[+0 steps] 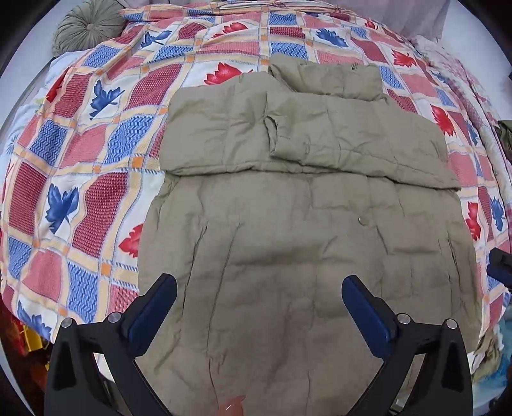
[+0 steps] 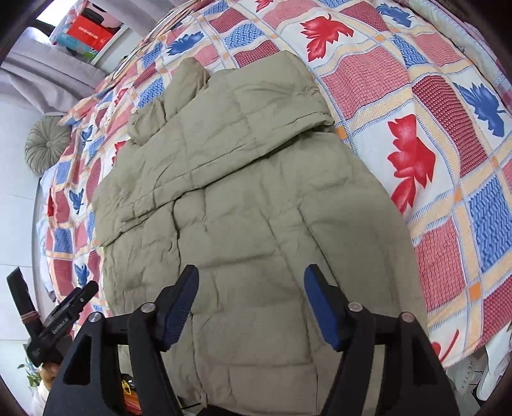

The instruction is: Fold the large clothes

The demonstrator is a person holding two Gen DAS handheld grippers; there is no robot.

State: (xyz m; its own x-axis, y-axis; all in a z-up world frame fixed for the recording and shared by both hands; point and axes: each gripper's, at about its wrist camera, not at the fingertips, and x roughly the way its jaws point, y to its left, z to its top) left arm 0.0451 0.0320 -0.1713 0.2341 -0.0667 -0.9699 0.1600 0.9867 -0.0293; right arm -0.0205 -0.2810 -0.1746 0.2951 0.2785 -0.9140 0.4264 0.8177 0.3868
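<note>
A khaki quilted jacket [image 1: 304, 224] lies flat on a bed, its sleeves folded across the upper body and its collar at the far end. My left gripper [image 1: 259, 288] hangs above the jacket's lower part with its blue-padded jaws wide apart and nothing between them. In the right wrist view the same jacket [image 2: 240, 198] runs away from me. My right gripper [image 2: 251, 278] is above the hem end, open, and its pads touch no cloth. The left gripper [image 2: 67, 307] shows at the left edge of that view.
The bed carries a quilt [image 1: 96, 144] with red and blue leaf squares. A round green cushion [image 1: 86, 27] sits at the far left corner. A shelf with a red box [image 2: 89, 32] stands beyond the bed. The bed's near edge lies under the hem.
</note>
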